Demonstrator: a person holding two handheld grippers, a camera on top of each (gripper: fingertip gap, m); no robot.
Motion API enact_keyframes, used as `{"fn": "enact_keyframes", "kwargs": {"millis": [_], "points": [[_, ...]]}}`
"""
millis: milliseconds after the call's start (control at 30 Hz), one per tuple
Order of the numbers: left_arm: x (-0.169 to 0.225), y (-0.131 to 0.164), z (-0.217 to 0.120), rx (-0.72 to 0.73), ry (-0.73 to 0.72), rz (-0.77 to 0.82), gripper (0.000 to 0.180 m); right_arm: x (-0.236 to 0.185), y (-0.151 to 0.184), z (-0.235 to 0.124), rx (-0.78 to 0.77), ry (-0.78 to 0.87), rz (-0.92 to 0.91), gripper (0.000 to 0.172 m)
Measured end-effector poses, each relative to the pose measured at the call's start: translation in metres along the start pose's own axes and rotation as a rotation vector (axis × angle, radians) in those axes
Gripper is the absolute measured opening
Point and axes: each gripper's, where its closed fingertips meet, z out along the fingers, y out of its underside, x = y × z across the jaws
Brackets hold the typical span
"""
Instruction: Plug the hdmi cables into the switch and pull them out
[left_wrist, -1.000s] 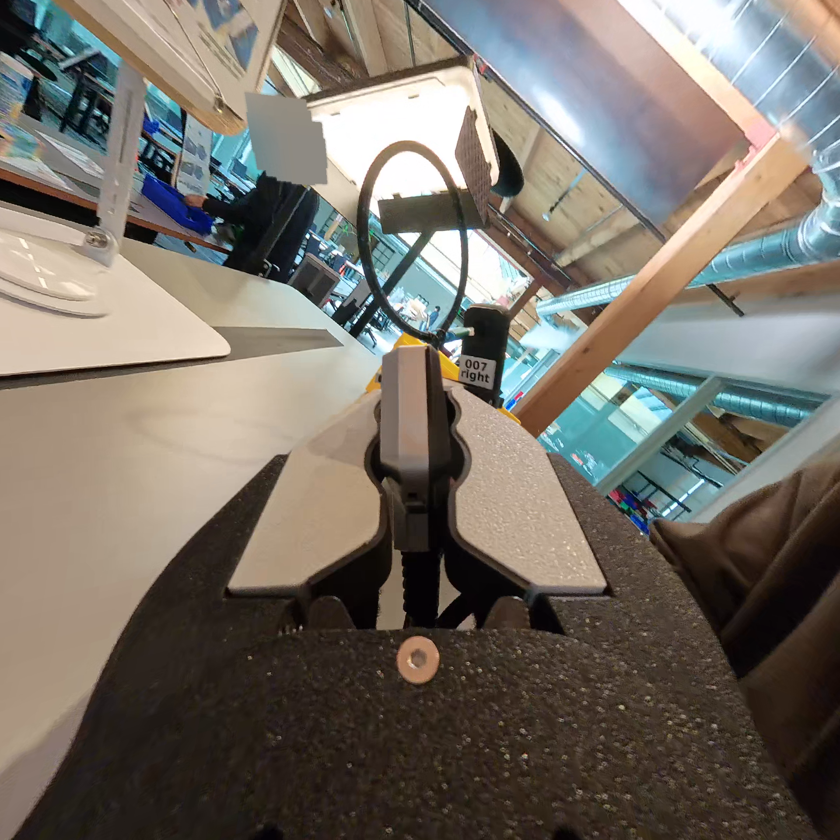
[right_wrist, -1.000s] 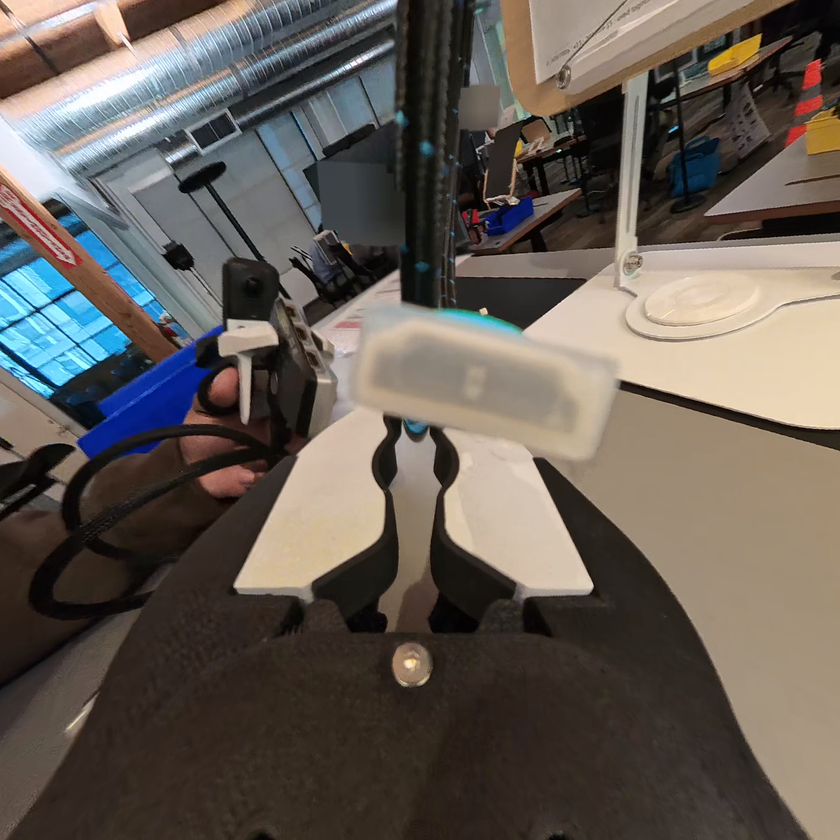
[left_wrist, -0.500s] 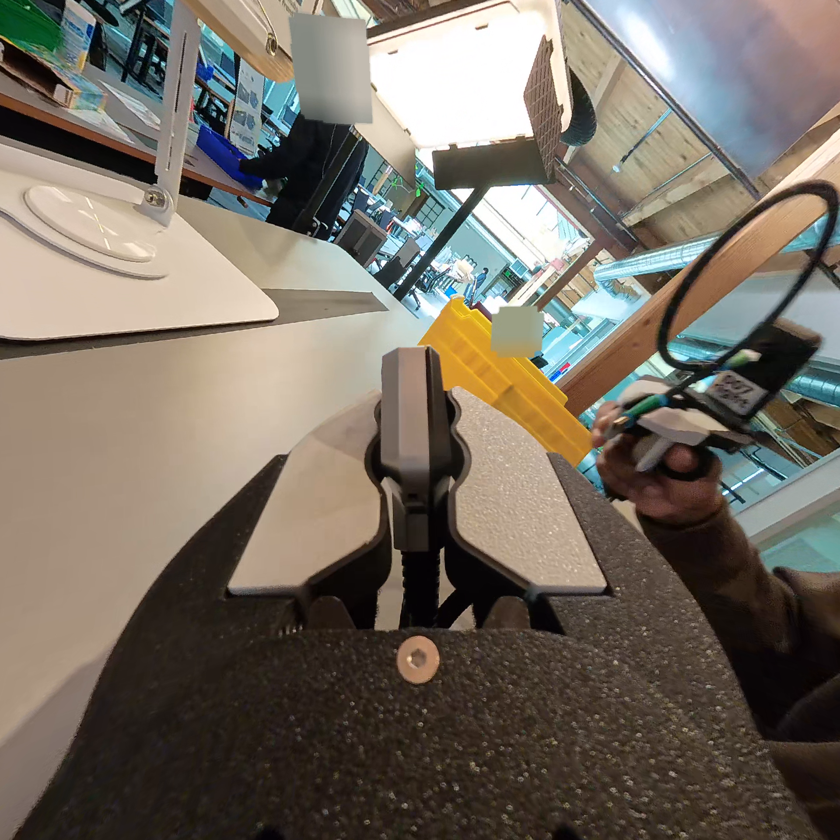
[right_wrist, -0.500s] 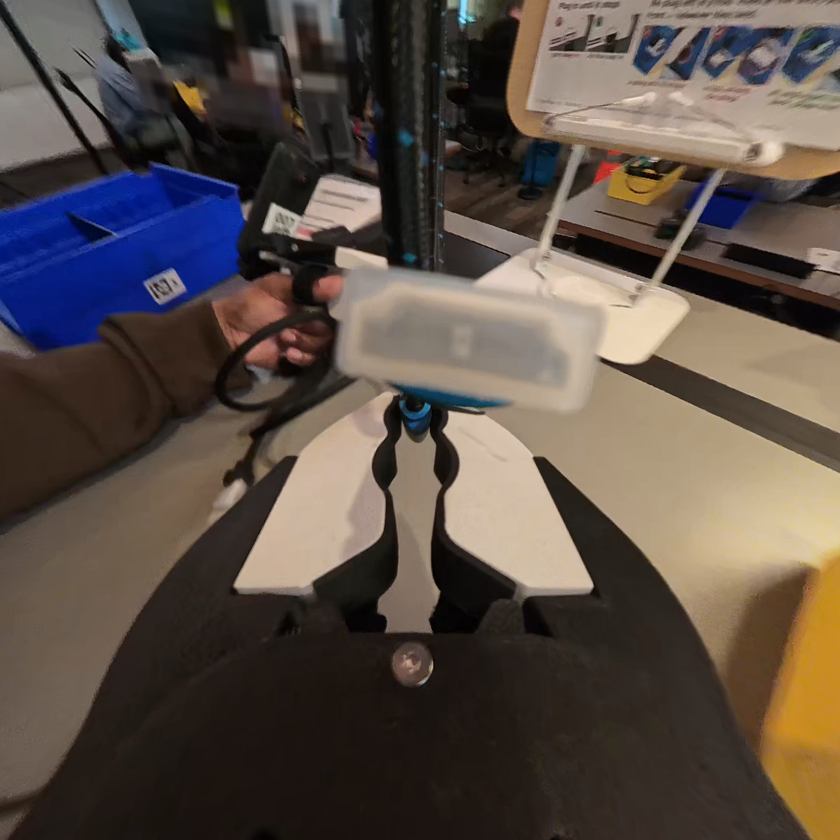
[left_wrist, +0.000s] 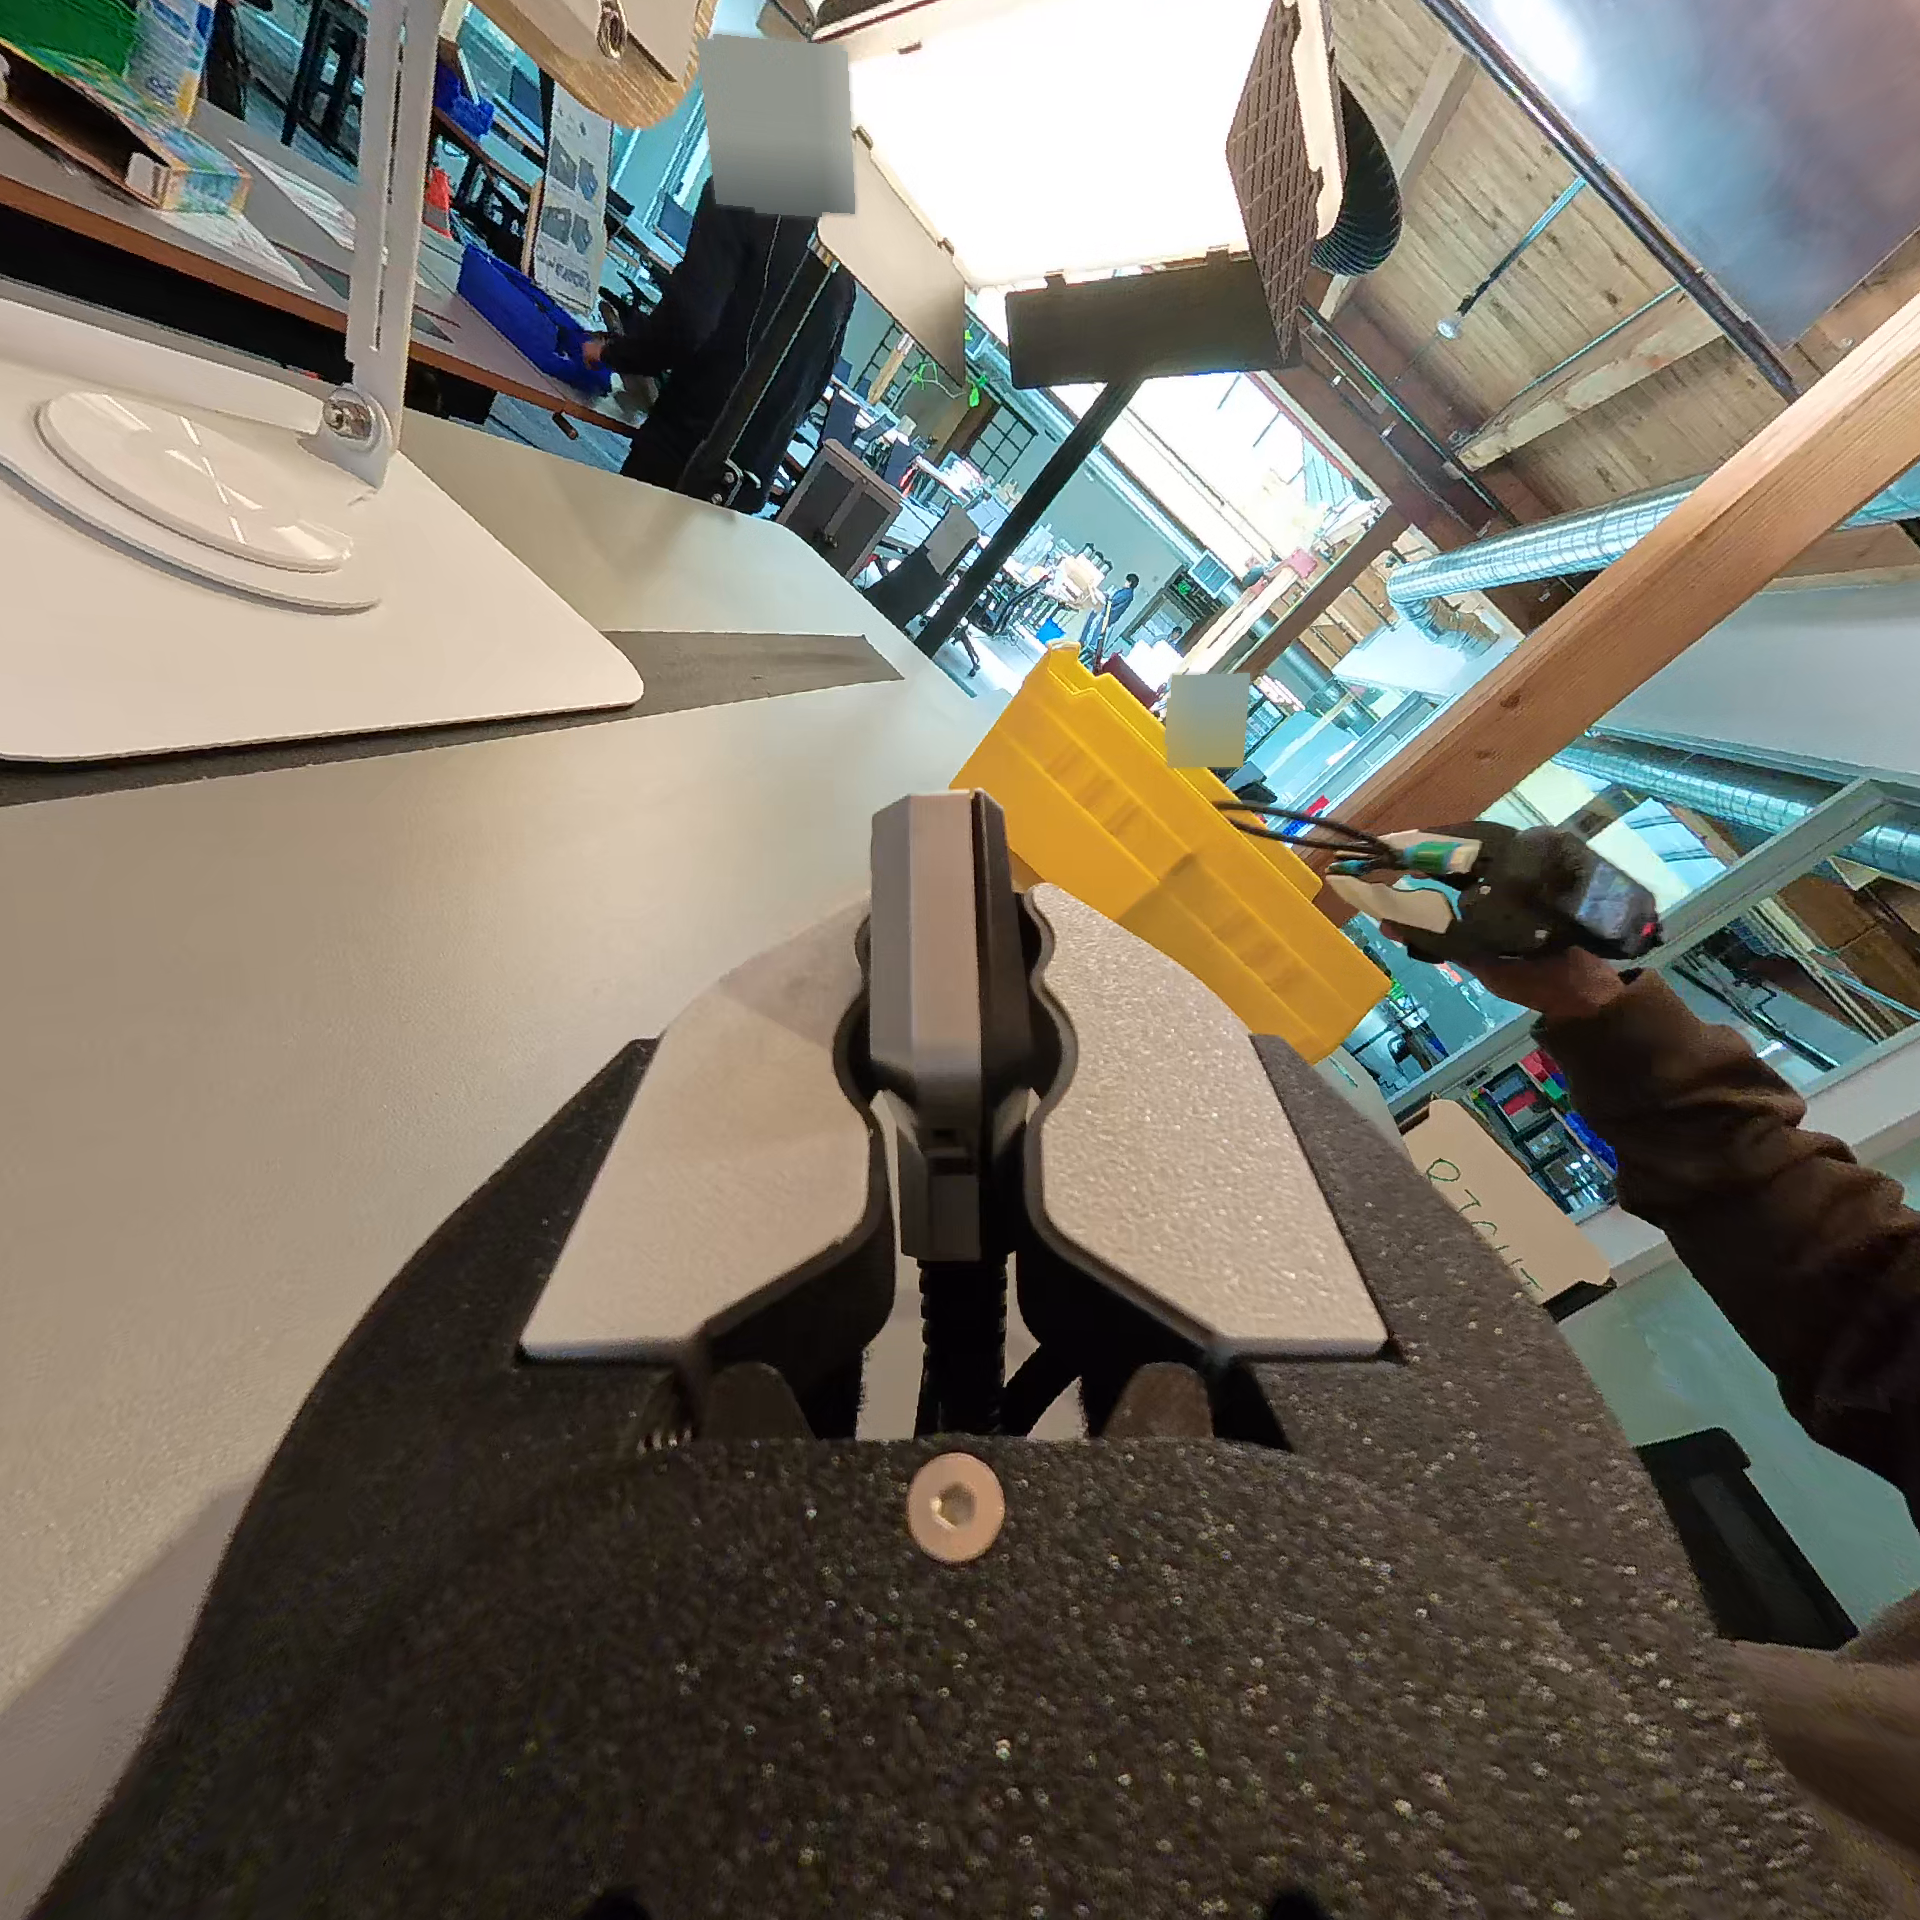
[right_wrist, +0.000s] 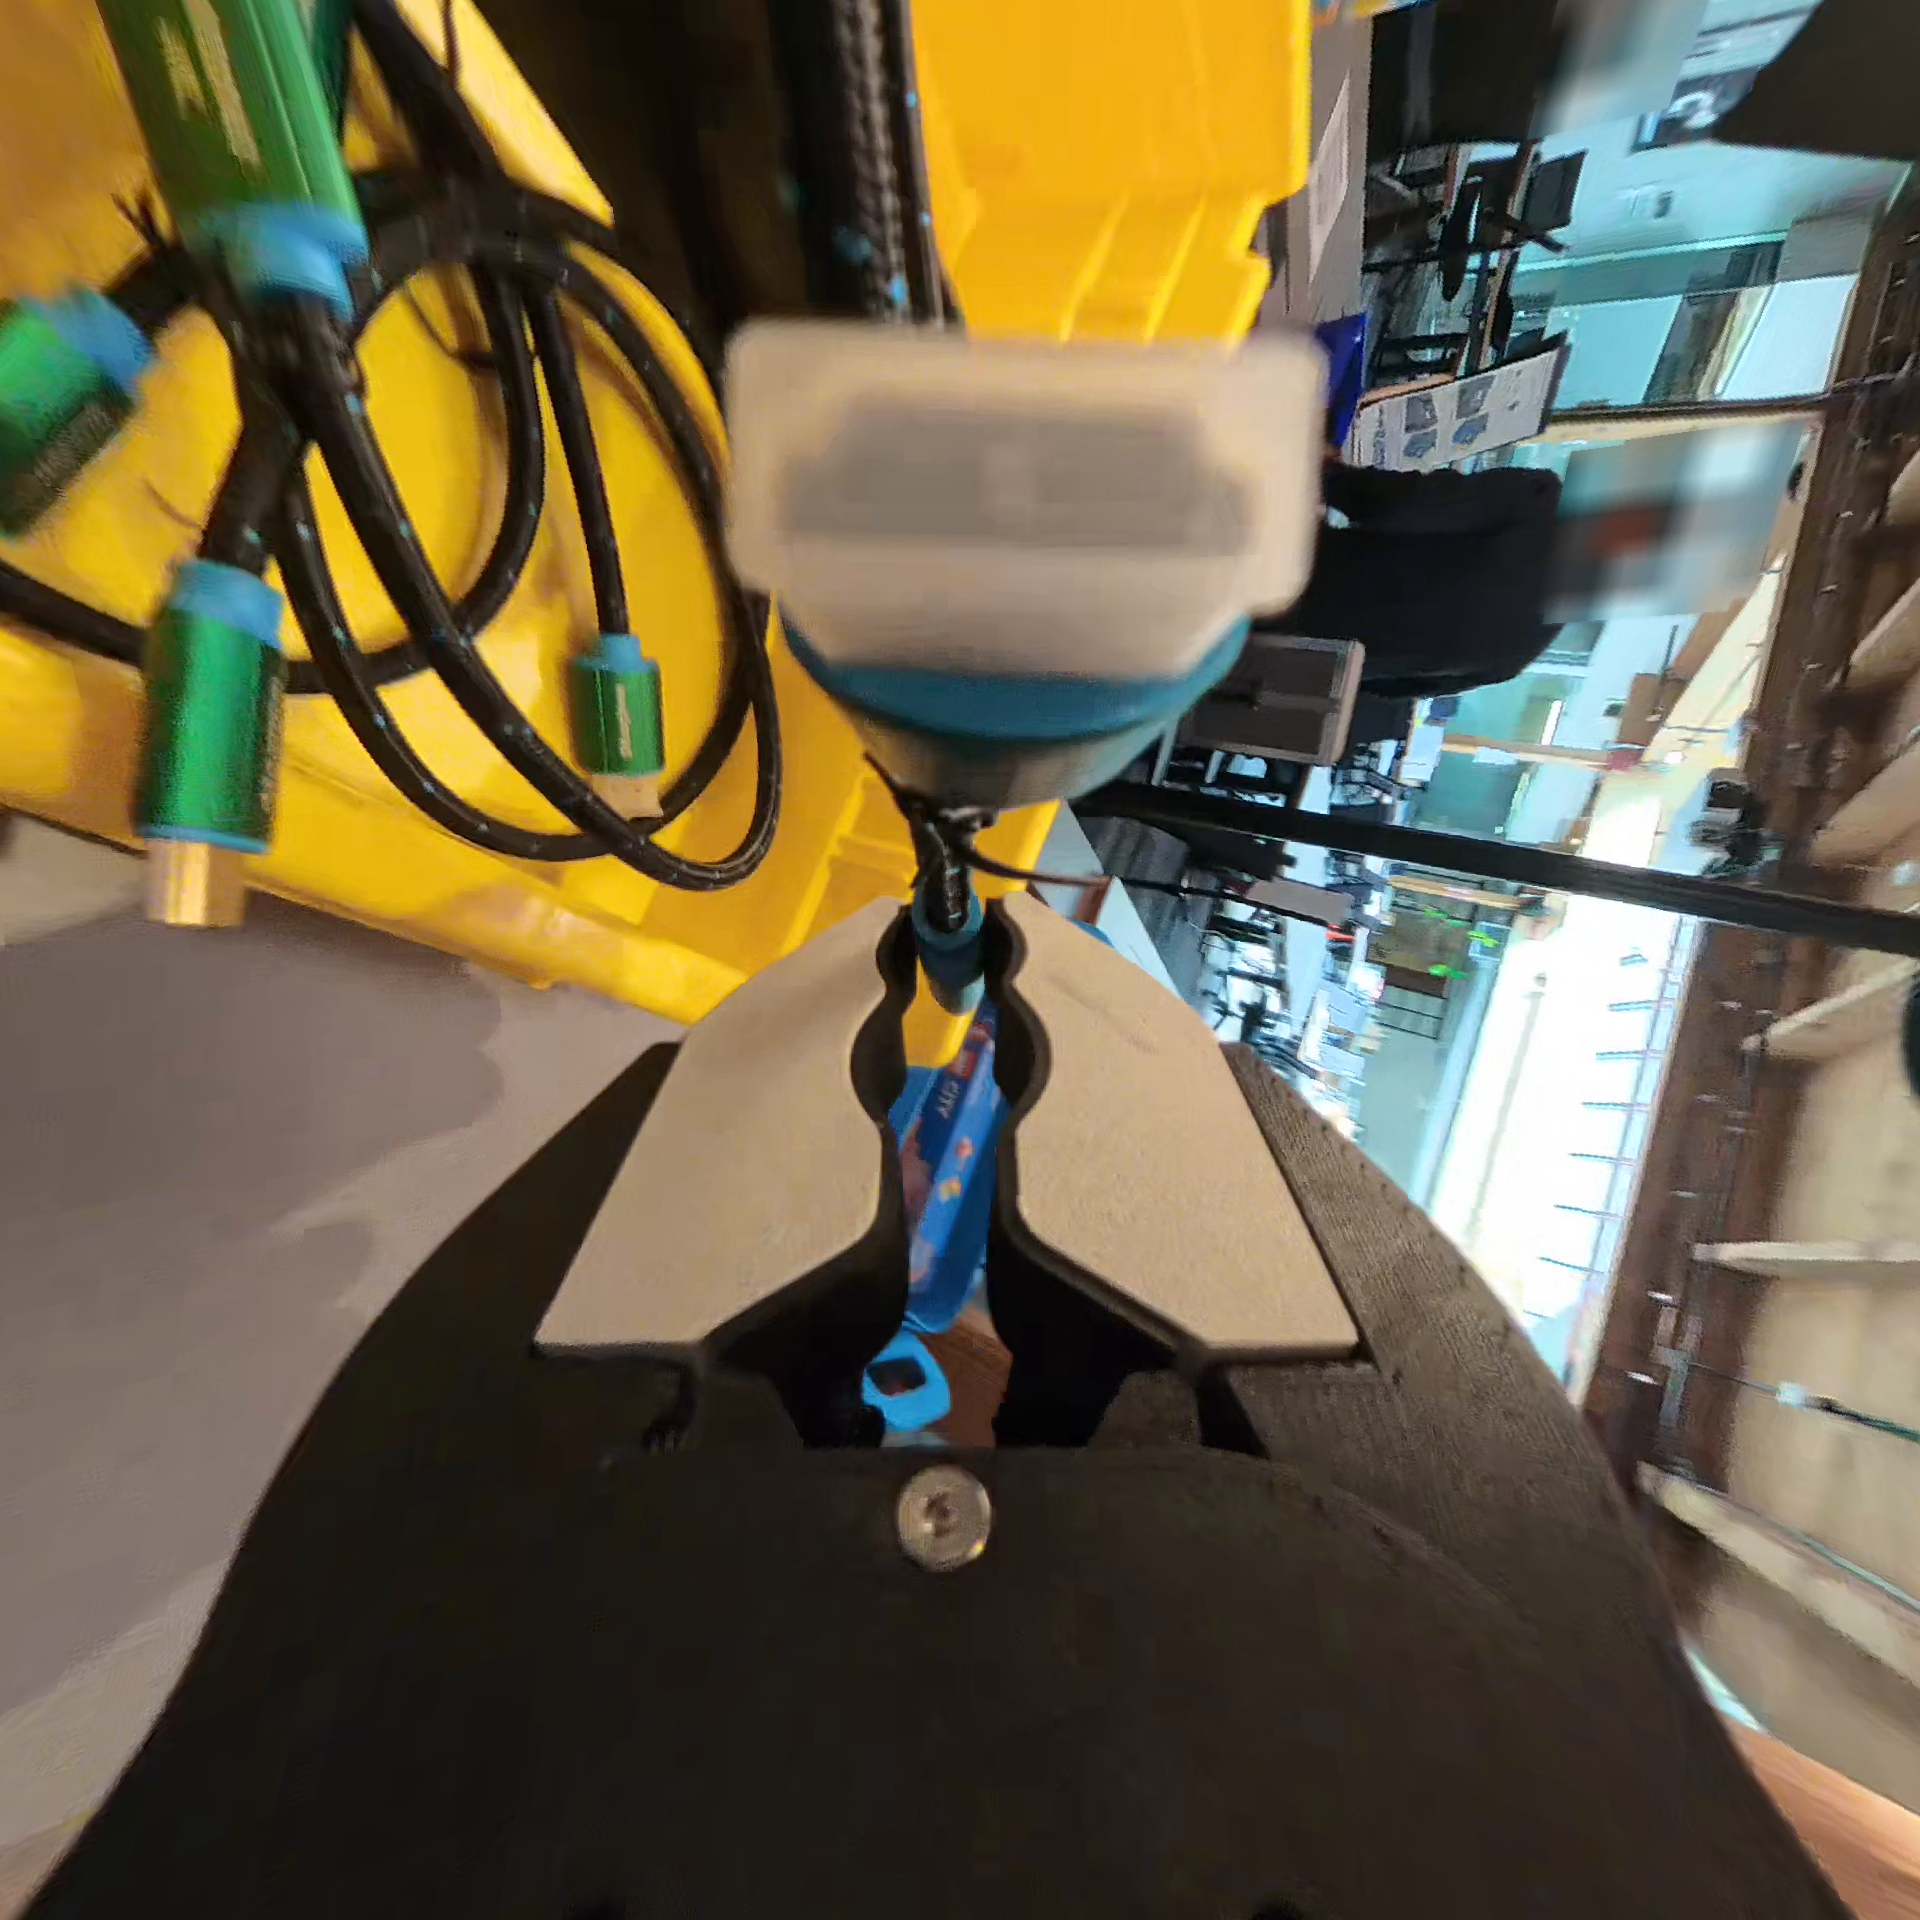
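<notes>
My left gripper (left_wrist: 940, 935) is shut on a grey block-shaped adapter (left_wrist: 930, 997) that stands upright between the pads, above the grey table (left_wrist: 364, 1039). A black braided cable (left_wrist: 961, 1340) runs down from the adapter. My right gripper (right_wrist: 951, 940) is shut on the blue collar (right_wrist: 951, 961) of a black braided cable. That cable's plug, with a clear cap (right_wrist: 1023, 488), hangs blurred close to the camera. The right gripper is at the open yellow bin (right_wrist: 1101, 156), which holds several black cables with green plugs (right_wrist: 208, 717). In the left wrist view the right gripper (left_wrist: 1507, 894) shows beside the bin (left_wrist: 1143, 862).
A white stand base (left_wrist: 260, 623) lies on the table at the left. A person in dark clothes (left_wrist: 727, 343) stands at a far bench. A hand in a brown sleeve (left_wrist: 1714, 1164) carries the right gripper. A wooden beam (left_wrist: 1662, 582) is behind. The tips of one gripper are about 55 cm away from the tips of the other.
My right gripper has swung with its cable away from the table to the open yellow bin, and its view has rolled sideways. My left gripper keeps its hold on the grey adapter.
</notes>
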Motion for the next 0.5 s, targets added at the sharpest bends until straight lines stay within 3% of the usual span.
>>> {"fn": "enact_keyframes", "kwargs": {"millis": [200,500], "points": [[0.002,0.001,0.000,0.000,0.001,0.023,0.022,-0.008,0.008,0.029,-0.134,0.049,-0.194,0.014],[0.001,0.000,0.000,0.000,0.012,0.000,0.022,-0.006,0.017,-0.005,-0.084,0.003,-0.267,0.022]]}}
